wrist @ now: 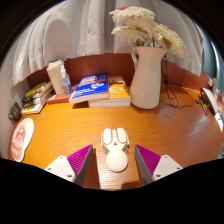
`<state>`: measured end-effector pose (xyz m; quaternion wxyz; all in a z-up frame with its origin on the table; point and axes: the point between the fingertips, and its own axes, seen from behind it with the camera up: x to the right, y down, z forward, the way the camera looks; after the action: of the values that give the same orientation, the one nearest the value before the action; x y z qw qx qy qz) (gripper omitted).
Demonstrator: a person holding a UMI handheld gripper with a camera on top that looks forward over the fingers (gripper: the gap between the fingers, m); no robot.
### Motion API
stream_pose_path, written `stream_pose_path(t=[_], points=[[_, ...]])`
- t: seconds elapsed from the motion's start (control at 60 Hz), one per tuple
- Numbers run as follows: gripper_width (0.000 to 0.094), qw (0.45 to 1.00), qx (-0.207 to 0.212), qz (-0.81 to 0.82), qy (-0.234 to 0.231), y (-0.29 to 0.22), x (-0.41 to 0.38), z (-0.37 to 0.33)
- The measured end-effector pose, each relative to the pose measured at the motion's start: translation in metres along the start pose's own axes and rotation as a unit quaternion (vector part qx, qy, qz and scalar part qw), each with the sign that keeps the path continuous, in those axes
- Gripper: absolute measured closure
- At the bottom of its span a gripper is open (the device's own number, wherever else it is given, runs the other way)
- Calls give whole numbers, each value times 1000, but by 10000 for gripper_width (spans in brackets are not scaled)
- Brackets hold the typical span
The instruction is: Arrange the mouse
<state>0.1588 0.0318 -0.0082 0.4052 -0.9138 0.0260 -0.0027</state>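
A white computer mouse (116,147) lies on the wooden desk (170,125), pointing away from me. It sits between my two fingers, with its rounded back end nearest me. My gripper (114,160) is open, with a gap between each magenta pad (80,158) and the mouse. The mouse rests on the desk on its own.
A cream vase (146,76) with pale flowers stands beyond the mouse to the right. A stack of books (100,90) lies left of the vase. A small bottle (60,76) and more books (36,98) are further left. A round plate (20,138) is near the left finger.
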Motion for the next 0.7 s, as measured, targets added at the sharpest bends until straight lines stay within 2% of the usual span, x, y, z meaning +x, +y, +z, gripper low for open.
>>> stream_pose_path(t=[0.083, 0.233, 0.45, 0.583, 0.7], points=[[156, 1000, -11, -5, -8, -8, -1, 15], [410, 999, -15, -23, -21, -18, 2, 30], [547, 998, -48, -30, -20, -15, 0, 31], [548, 997, -70, -32, -7, -21, 0, 27], [547, 999, -26, -23, 5, -75, -11, -1]])
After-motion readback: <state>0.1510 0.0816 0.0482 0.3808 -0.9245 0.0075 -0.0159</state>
